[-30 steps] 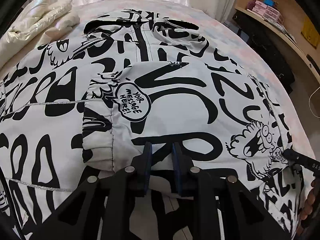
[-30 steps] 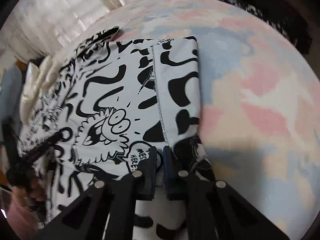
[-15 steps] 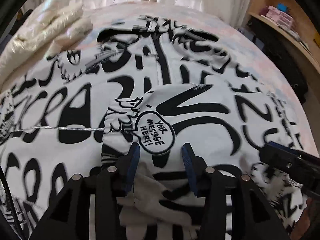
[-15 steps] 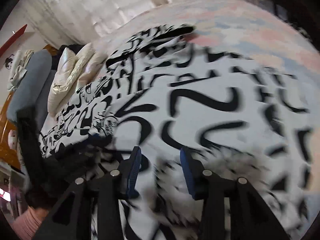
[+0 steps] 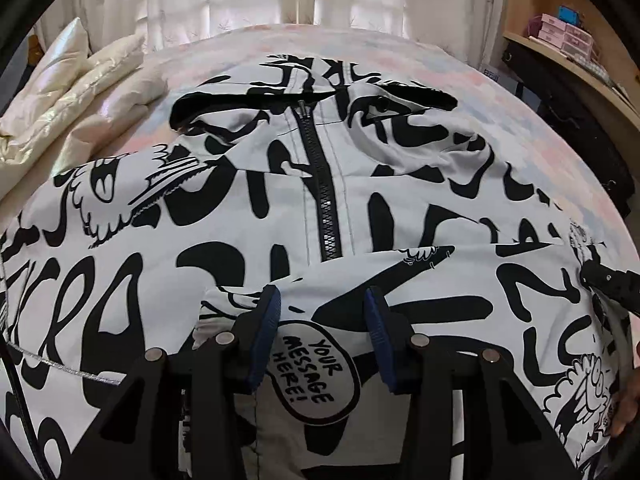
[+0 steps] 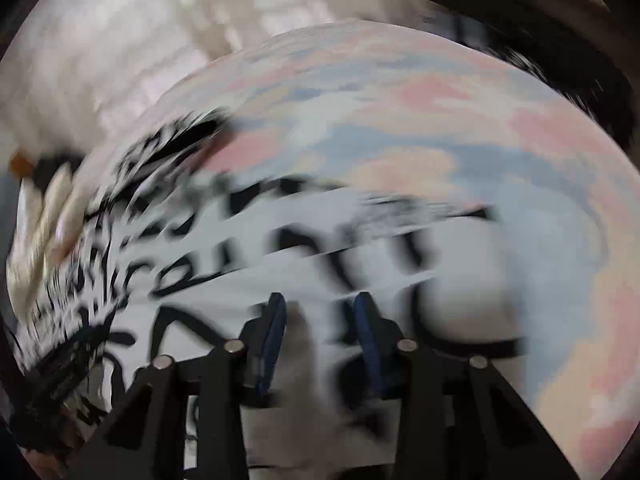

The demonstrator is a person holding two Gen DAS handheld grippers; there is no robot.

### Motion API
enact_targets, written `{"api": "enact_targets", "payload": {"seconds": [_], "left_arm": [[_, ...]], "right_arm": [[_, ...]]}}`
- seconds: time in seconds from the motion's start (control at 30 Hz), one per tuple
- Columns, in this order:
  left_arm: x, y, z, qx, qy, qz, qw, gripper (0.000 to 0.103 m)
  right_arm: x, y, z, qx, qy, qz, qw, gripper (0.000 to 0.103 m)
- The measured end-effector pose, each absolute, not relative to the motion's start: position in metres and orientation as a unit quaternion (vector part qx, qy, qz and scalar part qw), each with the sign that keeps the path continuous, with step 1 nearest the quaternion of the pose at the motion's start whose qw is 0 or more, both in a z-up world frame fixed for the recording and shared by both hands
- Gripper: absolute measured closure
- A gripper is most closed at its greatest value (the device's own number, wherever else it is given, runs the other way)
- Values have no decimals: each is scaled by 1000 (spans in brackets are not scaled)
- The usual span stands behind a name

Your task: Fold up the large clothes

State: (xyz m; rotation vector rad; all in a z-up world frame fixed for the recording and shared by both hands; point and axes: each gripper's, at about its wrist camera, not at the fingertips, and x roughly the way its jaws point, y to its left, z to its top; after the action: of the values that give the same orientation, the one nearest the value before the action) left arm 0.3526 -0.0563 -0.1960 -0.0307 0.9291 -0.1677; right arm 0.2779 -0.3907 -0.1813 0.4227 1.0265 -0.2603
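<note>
A large white jacket with black graffiti print (image 5: 248,216) lies spread on the bed, zipper (image 5: 324,184) up the middle, hood at the far end. A folded sleeve with a "your message here" bubble (image 5: 316,376) lies across its near part. My left gripper (image 5: 322,300) is open just above that sleeve, empty. My right gripper (image 6: 318,304) is open and empty over the jacket's right side (image 6: 280,256); its view is motion-blurred. The right gripper's tip also shows at the right edge of the left wrist view (image 5: 608,284).
The bed has a pastel pink-and-blue sheet (image 5: 500,120), also seen in the right wrist view (image 6: 440,128). A cream puffy garment (image 5: 76,92) lies at the far left. A wooden shelf with boxes (image 5: 568,36) and dark bags stand on the right. Curtains hang behind.
Both grippers opened and let go of the sleeve fabric, which now lies folded across the jacket. The left gripper pulled back slightly; the right gripper is swinging fast.
</note>
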Motion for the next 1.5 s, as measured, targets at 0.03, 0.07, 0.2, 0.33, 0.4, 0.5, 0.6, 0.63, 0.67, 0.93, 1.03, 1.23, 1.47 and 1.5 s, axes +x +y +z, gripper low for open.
{"api": "enact_targets", "payload": {"seconds": [0.03,0.07,0.2,0.33,0.4,0.5,0.6,0.63,0.67,0.93,1.03,1.23,1.47,1.5], "left_arm": [[352,-57,-196,-14,447,-86,890,61],[351,-58,-195,-12,449,-88,889,60],[342,-58,-187,-11,462,-88,883,51],[320,-51,-173,-34,471,-94,877,36],[310,-49,-166,-36,470,-96,877,36],[289,-48,-152,-28,469,-95,878,36],[268,-44,-138,-29,466,-94,879,34],[262,-41,-133,-30,465,-93,880,31],[252,-39,-127,-32,462,-91,882,28],[194,-23,-94,-19,438,-56,897,13],[170,-16,-89,-23,431,-51,901,12],[125,5,-91,-57,451,-41,890,12],[77,40,-90,-66,460,-18,885,12],[70,49,-88,-68,459,-11,886,12]], "right_arm": [[273,-406,-183,224,487,-118,836,93],[269,-413,-183,235,488,-119,832,100],[258,-418,-173,228,493,-149,826,92],[242,-412,-155,256,489,-135,823,76],[233,-400,-147,251,486,-128,827,76],[218,-384,-134,241,485,-118,832,75],[205,-367,-123,235,483,-107,836,75],[200,-362,-119,233,483,-105,838,75],[193,-355,-113,231,481,-99,840,75],[148,-312,-86,221,459,-86,856,50],[127,-299,-84,232,457,-81,855,49],[93,-271,-89,241,471,-63,846,49],[67,-233,-87,238,484,-38,841,49],[65,-227,-85,234,483,-34,843,49]]}}
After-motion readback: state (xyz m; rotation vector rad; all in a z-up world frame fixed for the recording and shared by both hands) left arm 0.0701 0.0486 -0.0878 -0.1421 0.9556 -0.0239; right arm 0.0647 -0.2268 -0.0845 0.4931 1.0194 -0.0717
